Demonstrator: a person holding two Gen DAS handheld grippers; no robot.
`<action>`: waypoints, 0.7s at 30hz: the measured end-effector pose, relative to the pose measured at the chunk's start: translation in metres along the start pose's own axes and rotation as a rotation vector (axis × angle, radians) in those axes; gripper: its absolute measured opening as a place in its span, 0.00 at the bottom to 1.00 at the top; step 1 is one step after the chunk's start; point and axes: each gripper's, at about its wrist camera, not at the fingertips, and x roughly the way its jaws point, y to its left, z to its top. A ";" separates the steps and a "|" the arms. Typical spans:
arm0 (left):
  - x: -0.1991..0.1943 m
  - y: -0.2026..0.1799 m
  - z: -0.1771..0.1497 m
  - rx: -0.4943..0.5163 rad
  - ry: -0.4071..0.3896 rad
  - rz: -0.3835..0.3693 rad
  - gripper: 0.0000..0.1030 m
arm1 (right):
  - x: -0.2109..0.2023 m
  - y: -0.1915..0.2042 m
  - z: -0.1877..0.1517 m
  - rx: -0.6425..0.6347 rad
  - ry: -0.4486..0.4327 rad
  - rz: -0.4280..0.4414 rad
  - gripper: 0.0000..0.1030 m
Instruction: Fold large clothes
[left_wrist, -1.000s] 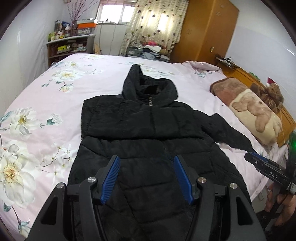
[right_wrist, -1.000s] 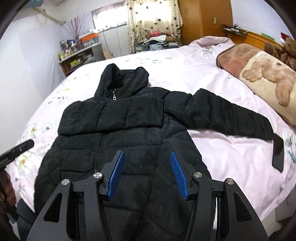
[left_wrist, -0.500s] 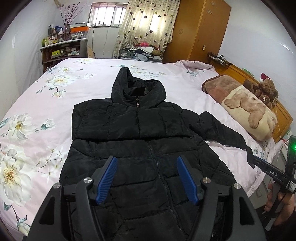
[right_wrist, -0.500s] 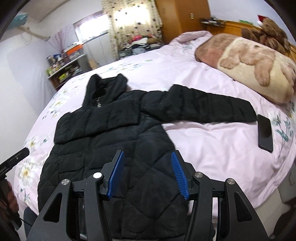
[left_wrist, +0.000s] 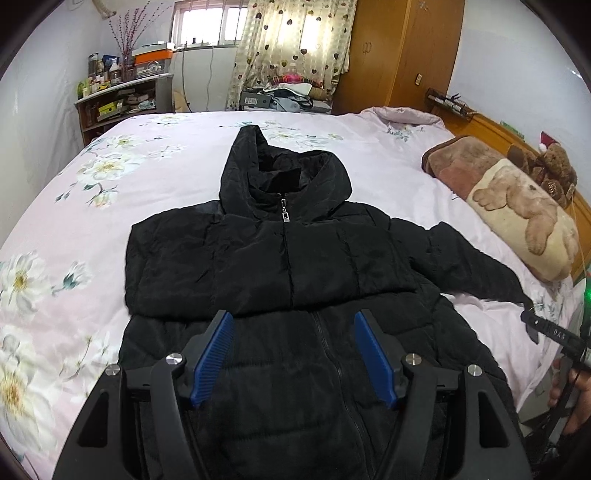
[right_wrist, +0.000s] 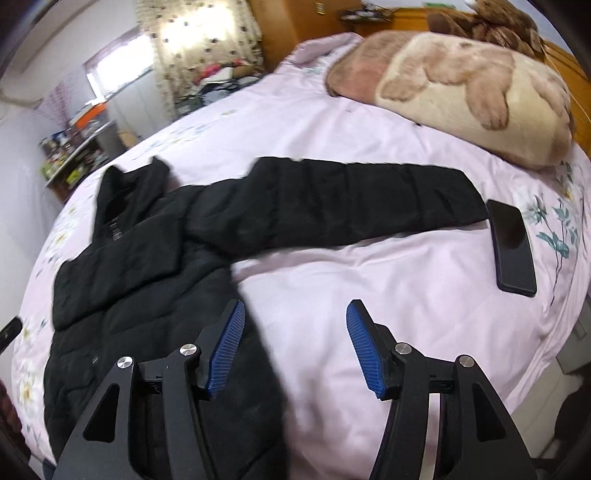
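Observation:
A black hooded puffer jacket (left_wrist: 280, 266) lies face up on the pink floral bed (left_wrist: 110, 177), hood far, hem near me. Its left sleeve is folded across the chest; its right sleeve (right_wrist: 351, 199) stretches out toward the pillow. My left gripper (left_wrist: 291, 347) is open and empty, above the jacket's lower front over the zipper. My right gripper (right_wrist: 295, 339) is open and empty, above bare sheet just right of the jacket's side, with the outstretched sleeve beyond it. The right gripper's tip also shows at the right edge of the left wrist view (left_wrist: 546, 330).
A black phone (right_wrist: 511, 247) lies on the sheet beside the sleeve cuff. A bear-print pillow (right_wrist: 461, 92) and teddy bear (left_wrist: 550, 166) lie by the wooden headboard. Shelves (left_wrist: 122, 103), a wardrobe (left_wrist: 399, 55) and a curtained window stand beyond the bed.
My right gripper has swung right, from over the jacket body to over bare sheet near the outstretched sleeve. My left gripper has shifted slightly, staying over the lower front. Both stay open.

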 end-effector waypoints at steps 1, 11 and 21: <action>0.006 -0.001 0.003 0.006 0.000 -0.001 0.68 | 0.009 -0.009 0.006 0.013 0.004 -0.016 0.57; 0.073 0.004 0.022 0.024 0.038 0.038 0.68 | 0.086 -0.068 0.039 0.167 0.062 -0.045 0.57; 0.104 0.024 0.024 0.005 0.062 0.073 0.68 | 0.141 -0.118 0.054 0.392 0.073 -0.011 0.57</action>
